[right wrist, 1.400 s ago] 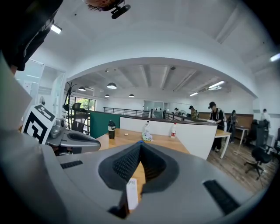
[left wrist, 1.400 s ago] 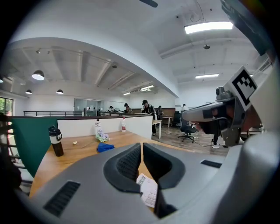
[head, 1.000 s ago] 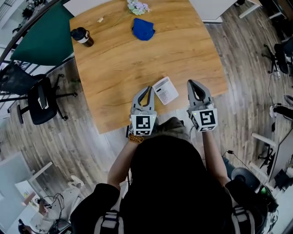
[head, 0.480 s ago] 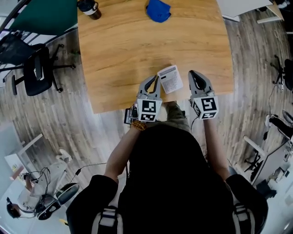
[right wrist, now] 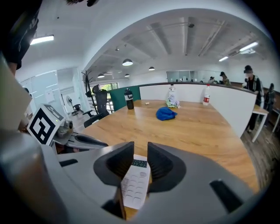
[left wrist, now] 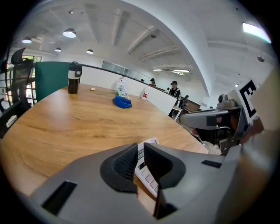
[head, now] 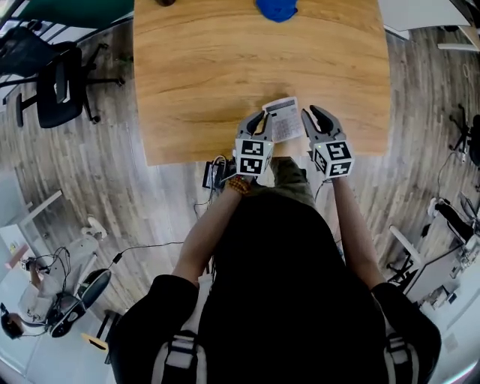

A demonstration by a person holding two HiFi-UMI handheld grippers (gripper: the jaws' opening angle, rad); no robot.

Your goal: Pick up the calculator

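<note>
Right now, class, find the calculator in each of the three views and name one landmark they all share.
Head view: calculator in the upper middle, at the table's near edge.
Left gripper view: calculator low centre, partly hidden.
Right gripper view: calculator low centre, display showing.
Shared landmark: blue cloth, farther along the table in all three.
</note>
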